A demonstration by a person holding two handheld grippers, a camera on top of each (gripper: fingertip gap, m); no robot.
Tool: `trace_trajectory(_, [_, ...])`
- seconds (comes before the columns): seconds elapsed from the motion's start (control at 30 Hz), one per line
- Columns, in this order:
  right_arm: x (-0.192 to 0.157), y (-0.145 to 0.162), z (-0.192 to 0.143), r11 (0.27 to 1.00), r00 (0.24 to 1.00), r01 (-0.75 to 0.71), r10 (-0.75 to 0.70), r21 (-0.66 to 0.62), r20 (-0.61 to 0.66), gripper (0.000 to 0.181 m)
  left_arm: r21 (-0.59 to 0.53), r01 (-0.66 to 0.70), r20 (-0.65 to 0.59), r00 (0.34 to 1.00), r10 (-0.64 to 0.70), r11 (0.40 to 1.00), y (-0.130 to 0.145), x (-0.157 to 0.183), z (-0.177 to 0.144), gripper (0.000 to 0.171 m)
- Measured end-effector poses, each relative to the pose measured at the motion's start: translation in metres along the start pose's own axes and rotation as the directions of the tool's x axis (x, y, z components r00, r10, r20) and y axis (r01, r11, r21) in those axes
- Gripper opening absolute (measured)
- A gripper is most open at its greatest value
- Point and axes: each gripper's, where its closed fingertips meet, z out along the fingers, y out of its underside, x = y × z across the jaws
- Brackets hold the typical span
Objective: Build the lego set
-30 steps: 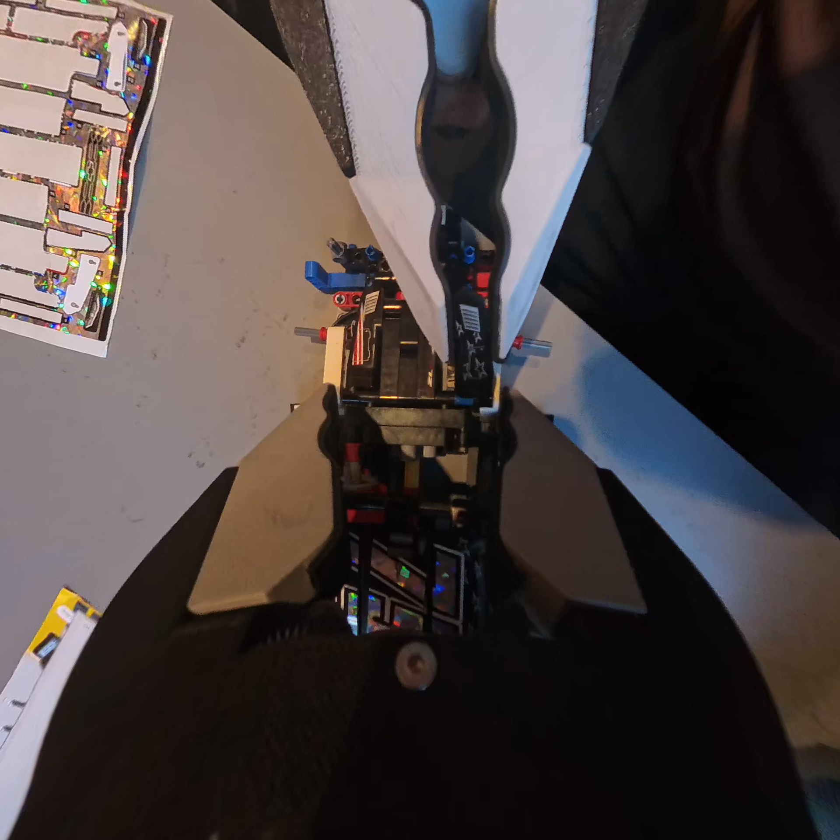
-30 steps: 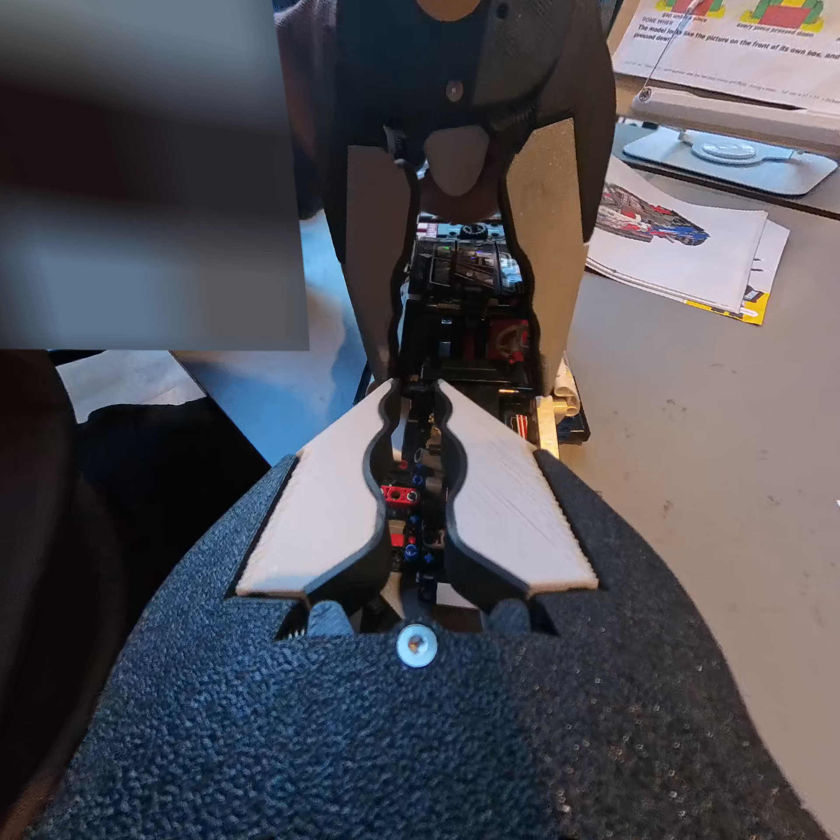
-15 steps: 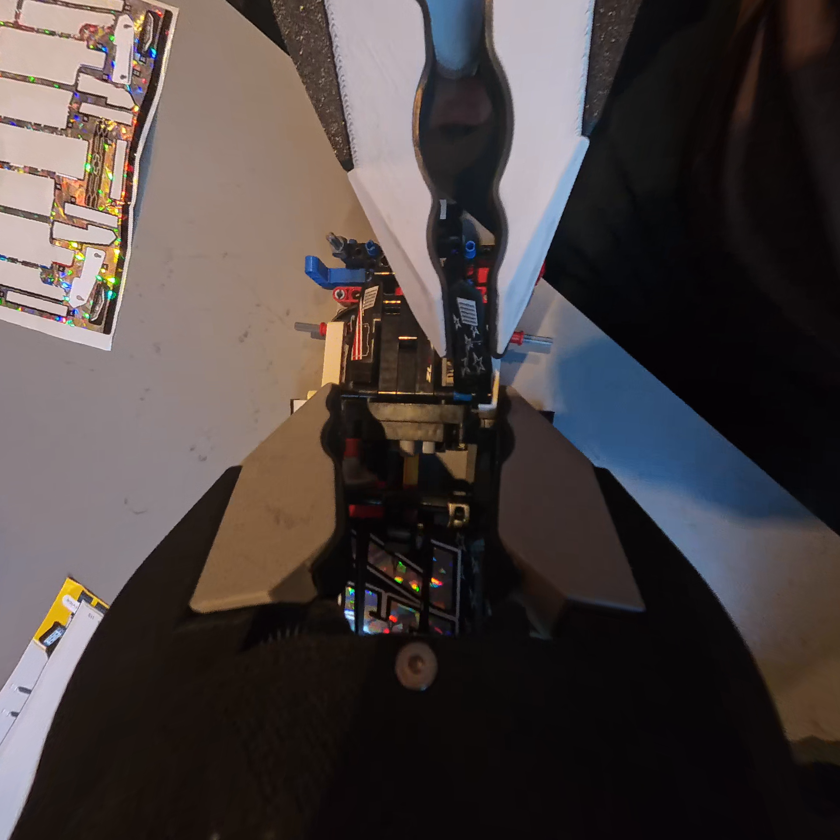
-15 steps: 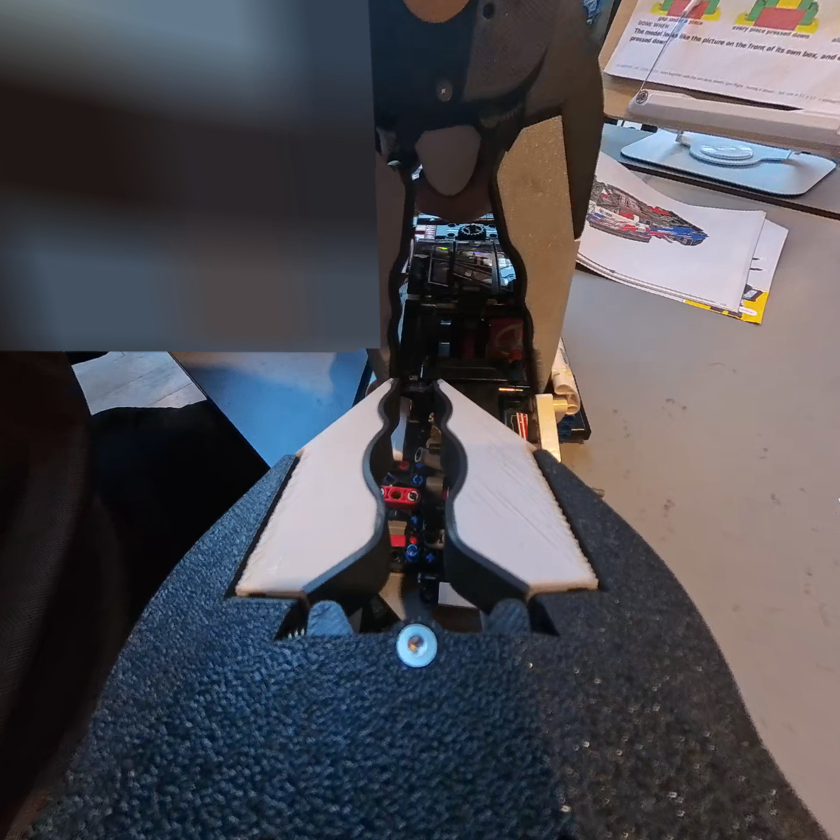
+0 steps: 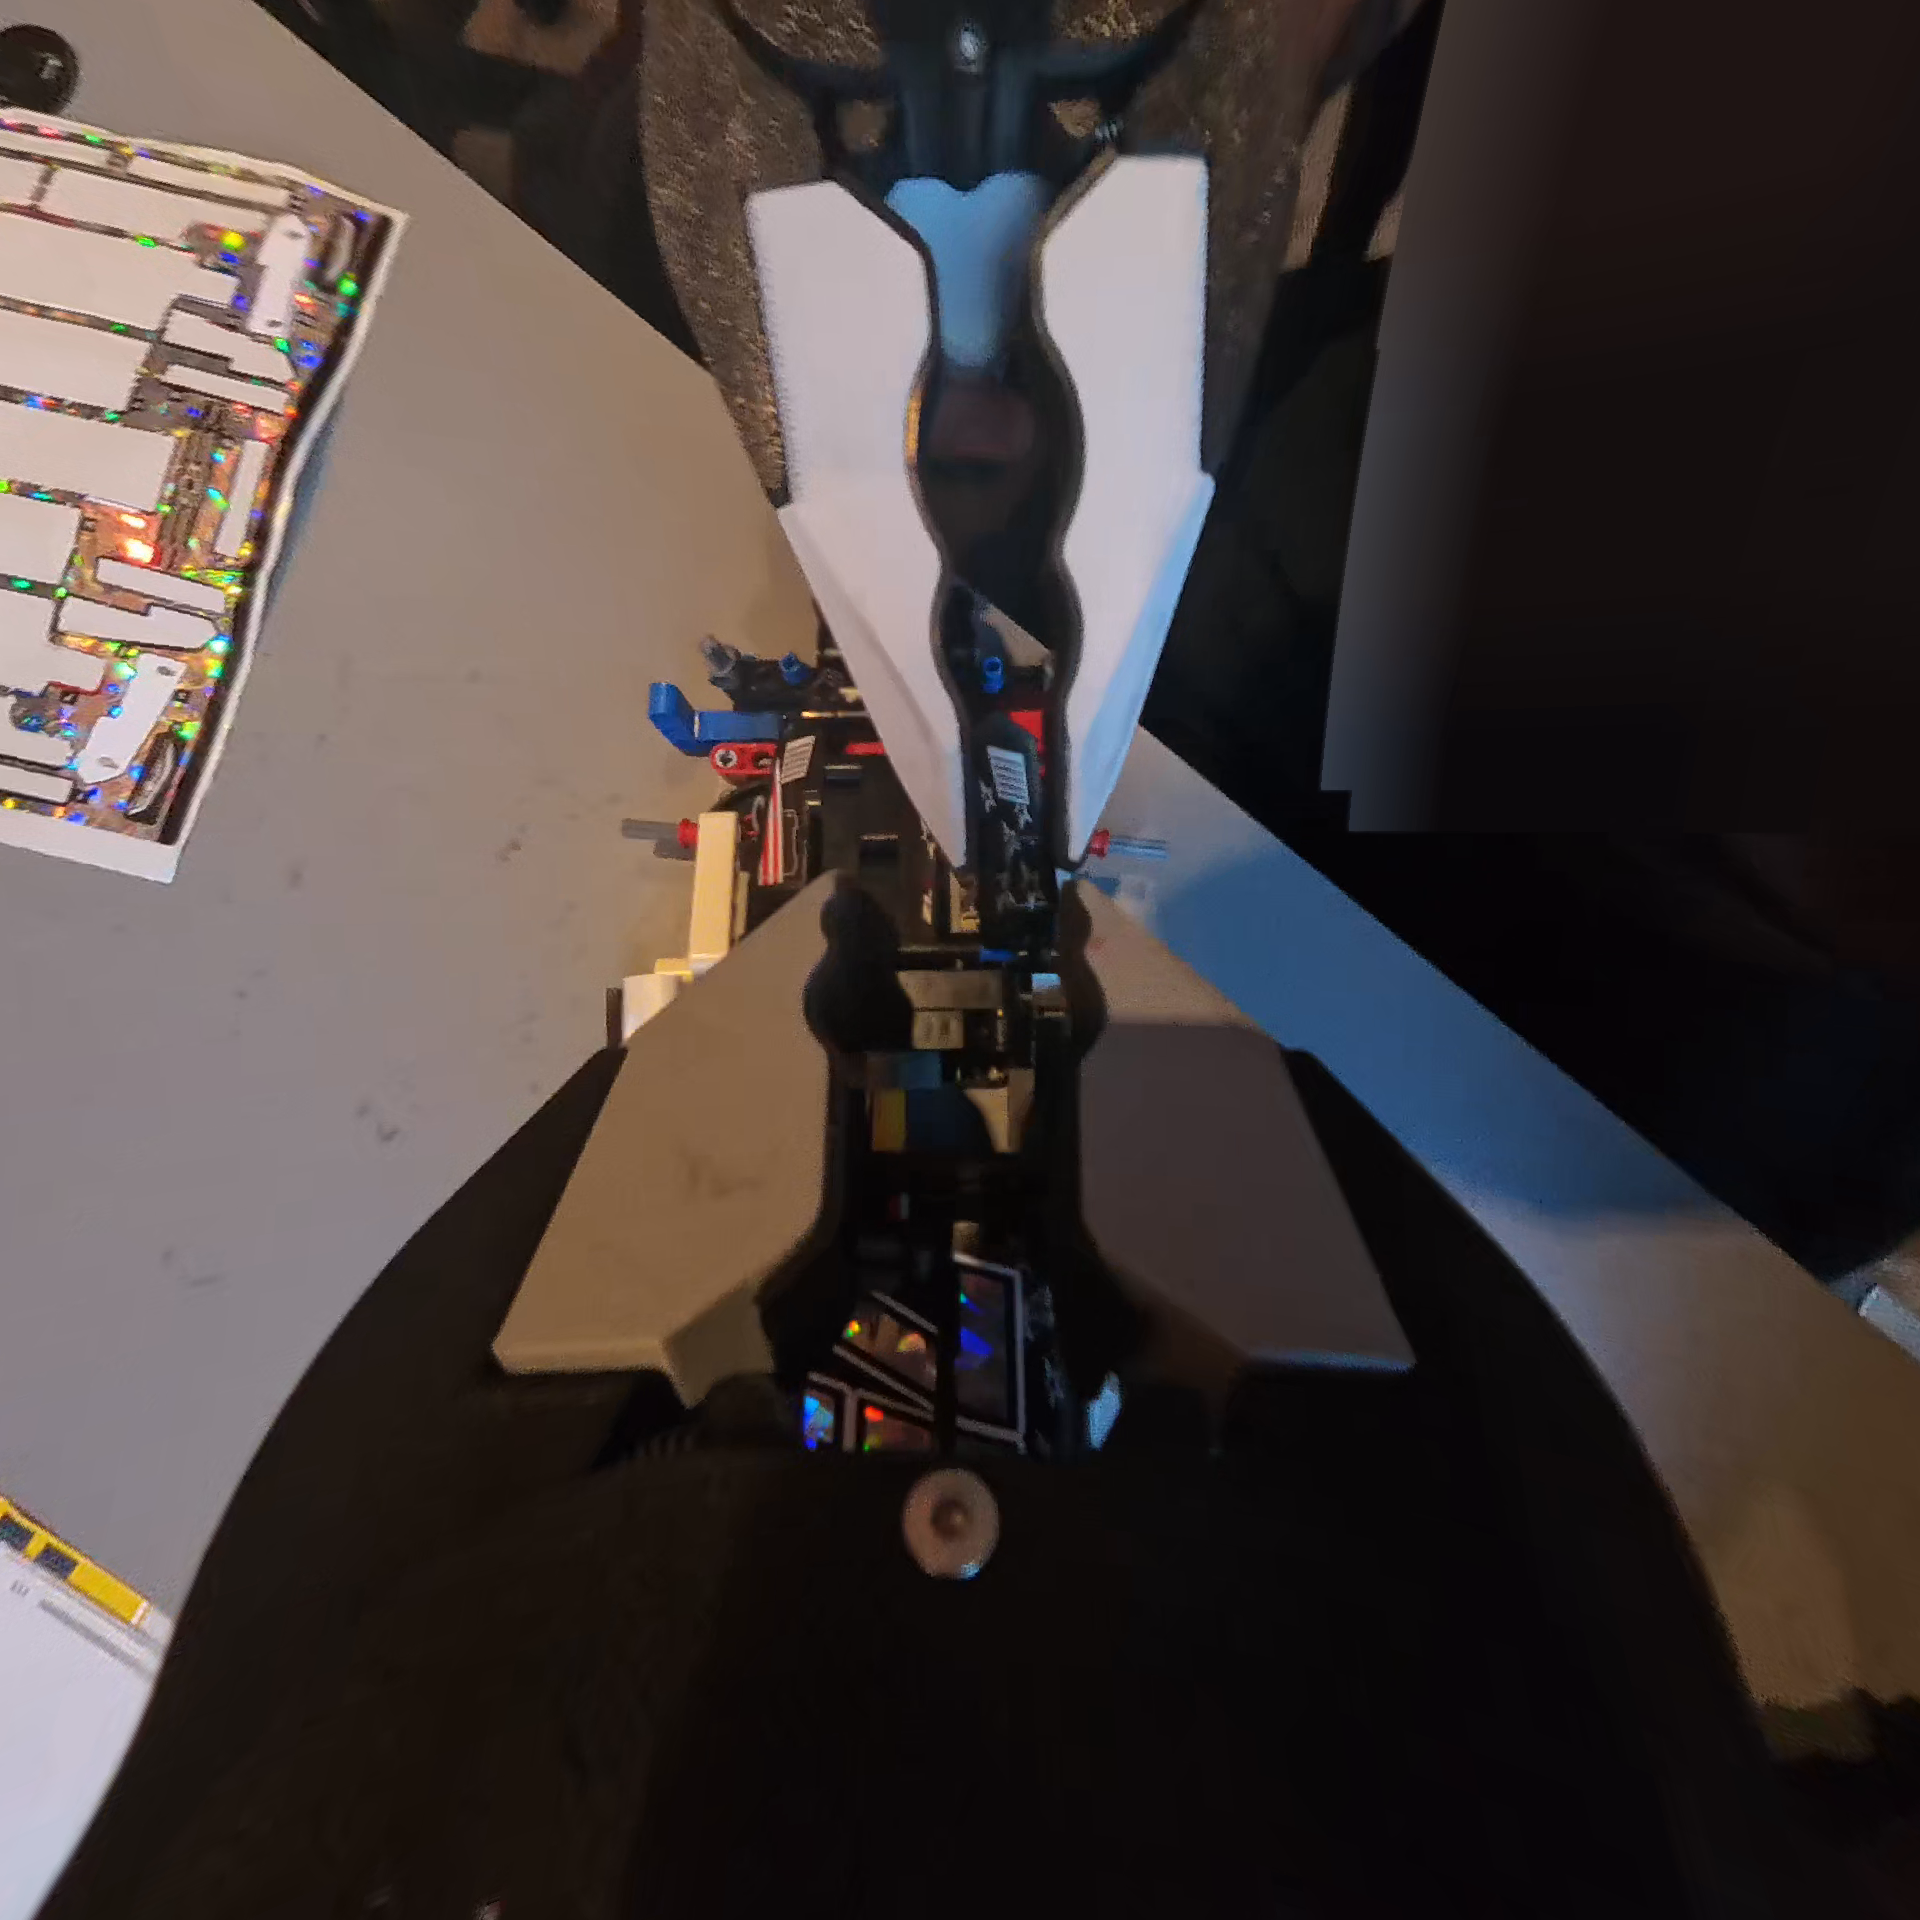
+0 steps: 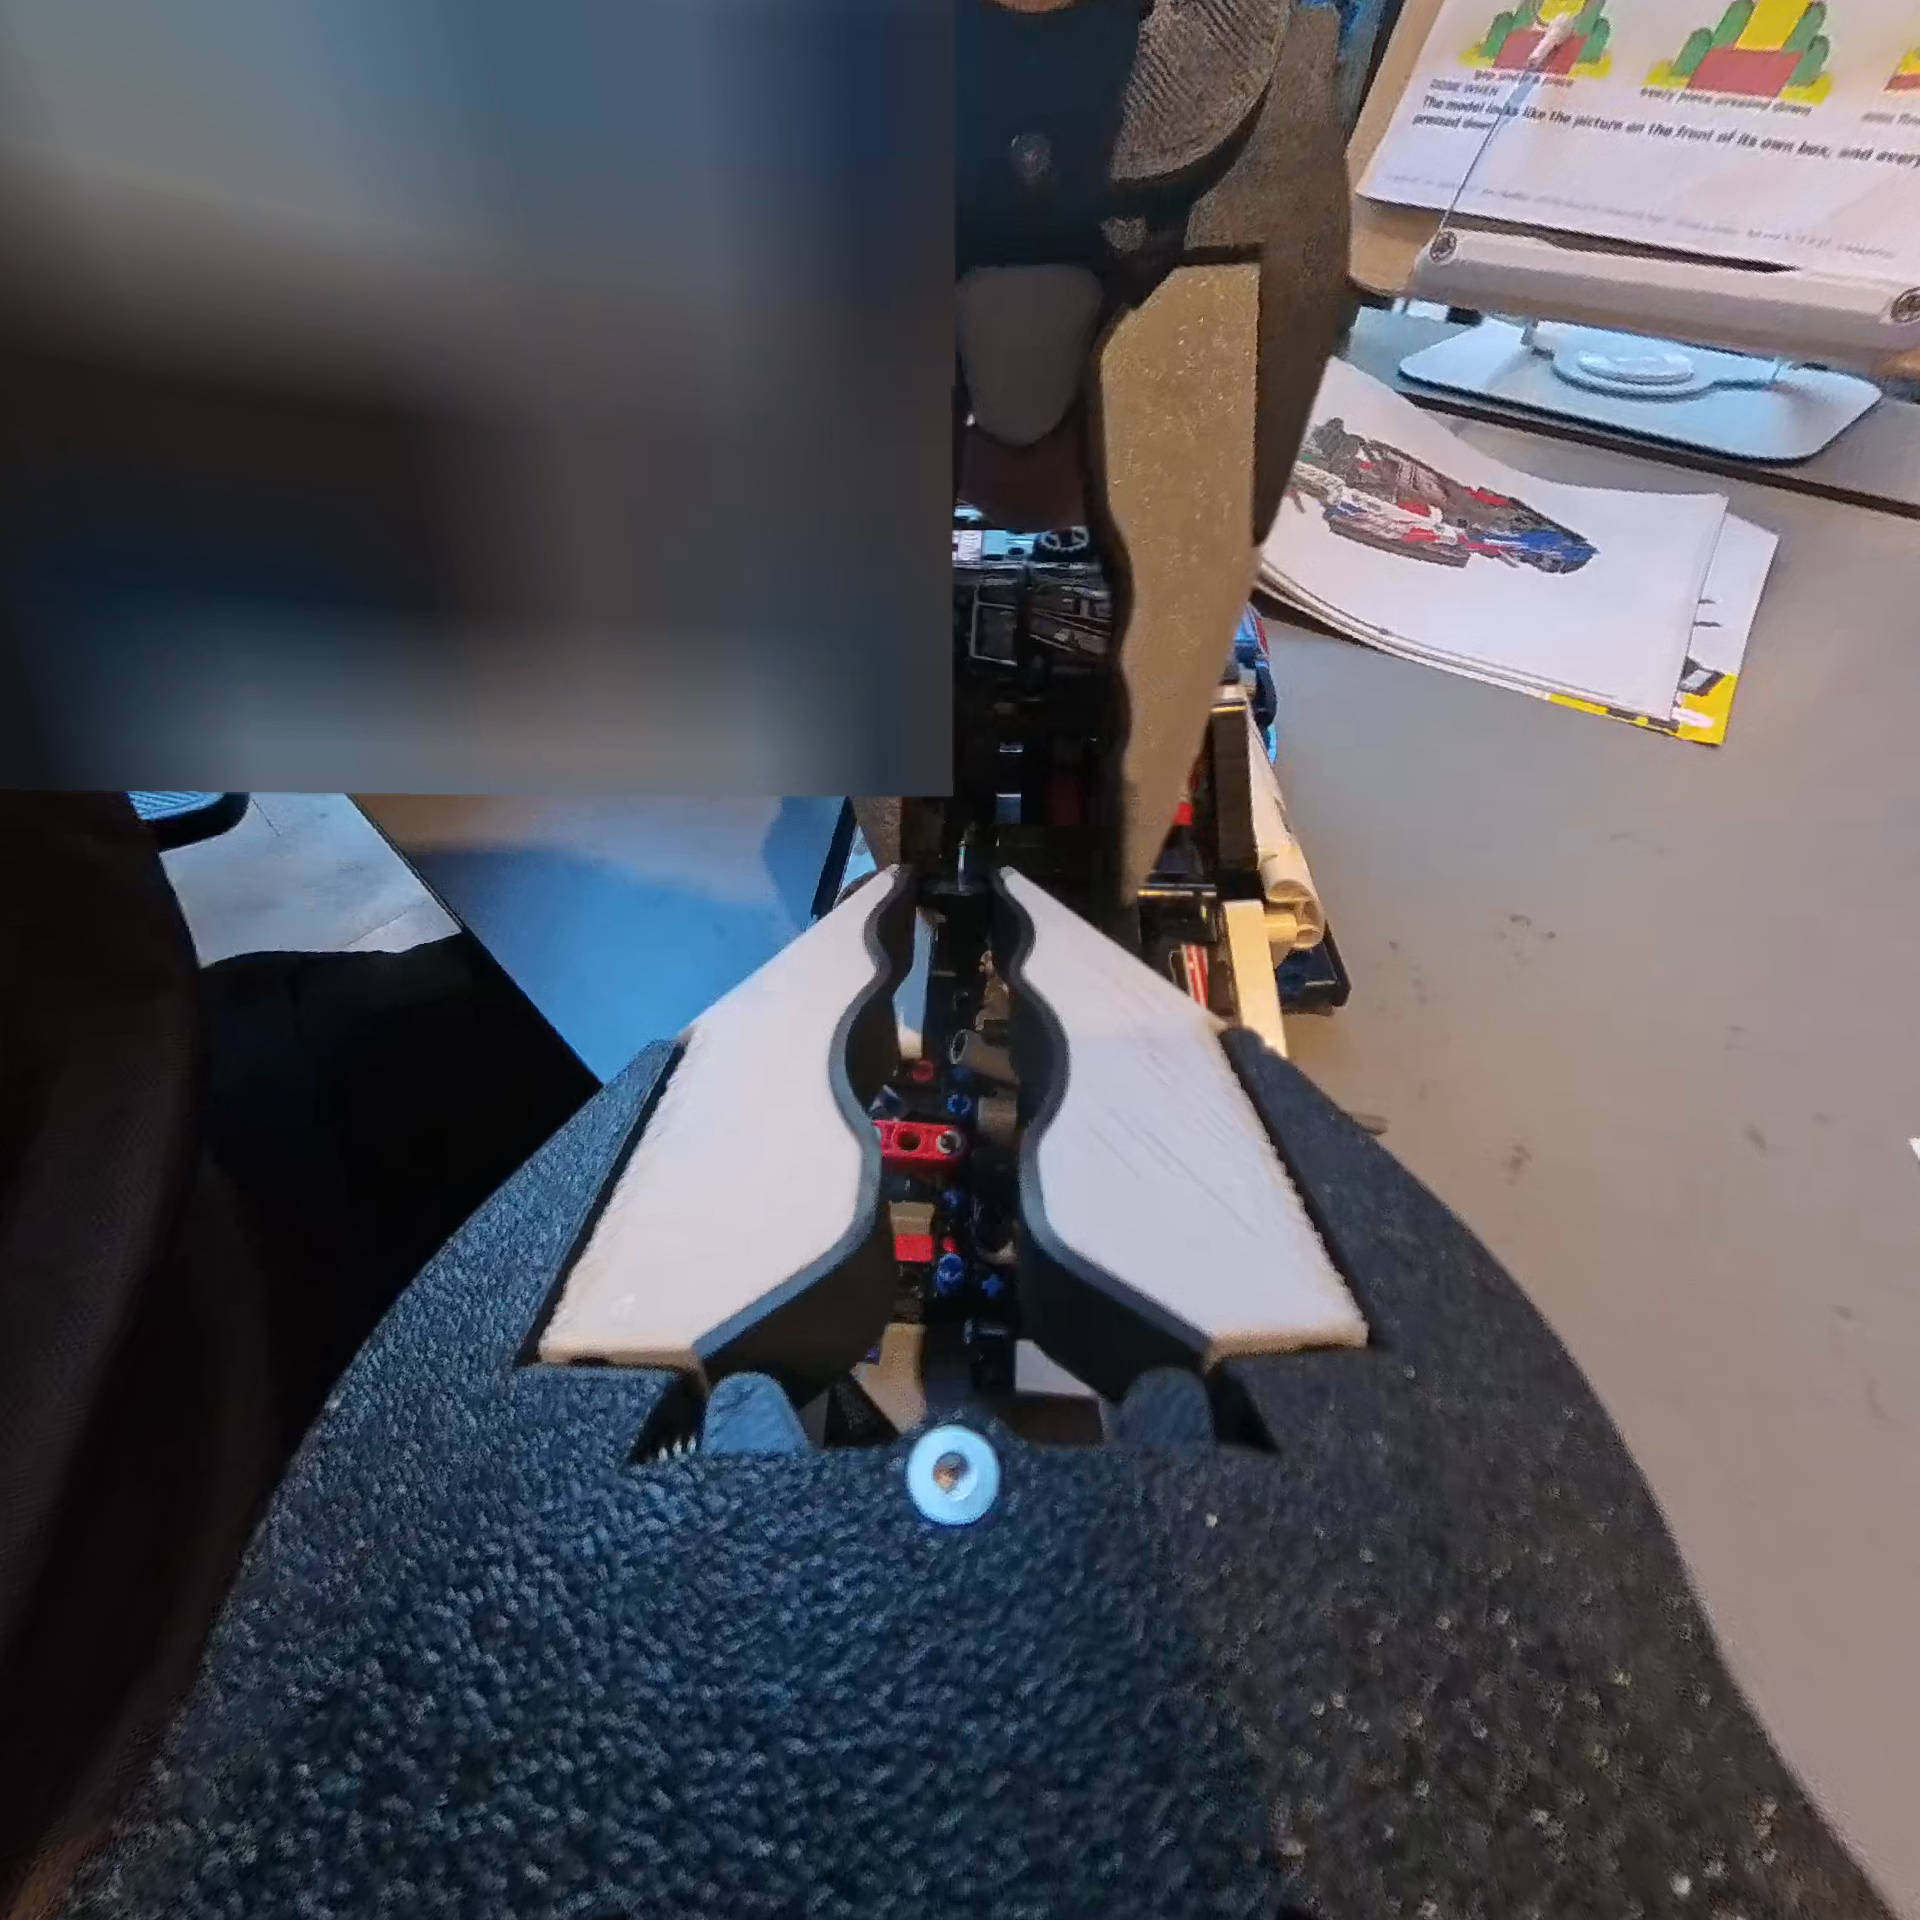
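Note:
The lego model [image 5: 790,821] is a black car-like build with red, blue and white pieces, near the table's edge. My left gripper [image 5: 956,904], with grey fingers, is shut on the model's body, which fills the gap between the fingers. My right gripper [image 6: 951,883], with white fingers, comes from the opposite side and is shut on a narrow black part of the model with a starred sticker [image 5: 1008,821]. The right gripper also shows in the left wrist view [image 5: 1013,852]. The two grippers' tips almost meet. One left gripper finger [image 6: 1174,623] shows above the model [image 6: 1029,665] in the right wrist view.
A holographic sticker sheet [image 5: 135,468] lies on the grey table [image 5: 436,987] at the left. An instruction booklet [image 6: 1507,561] lies at the right, with a stand holding a printed sheet [image 6: 1662,135] behind it. The table edge [image 5: 1455,1091] runs close beside the model. Left and right tips are no more than a few centimetres apart.
The gap between my left fingers looks narrower around the model. My right gripper now sits farther off in the left wrist view. In the right wrist view the left gripper has shifted right.

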Motion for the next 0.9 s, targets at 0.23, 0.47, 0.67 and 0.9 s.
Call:
trace_trajectory(0.23, [0.001,0.002,-0.001,1.000,1.000,0.015,-0.015,-0.006,-0.010,0.013,-0.029,0.018,0.012,1.000,-0.017,0.999,0.004,-0.004,-0.001,0.047])
trace_trajectory(0.47, [0.001,0.003,0.000,1.000,1.000,0.011,-0.011,-0.009,-0.005,0.013,-0.053,0.050,0.047,0.998,-0.048,0.997,0.008,-0.013,-0.002,0.072])
trace_trajectory(0.67, [0.001,0.003,0.000,0.999,0.999,0.032,-0.032,-0.014,-0.013,0.013,-0.111,0.029,0.083,0.996,-0.019,0.993,0.012,-0.015,0.002,0.070])
trace_trajectory(0.9, [0.001,0.005,-0.001,0.996,0.996,0.084,-0.085,-0.035,-0.031,0.013,-0.165,0.004,0.110,0.994,0.014,0.986,0.017,-0.015,0.004,0.067])
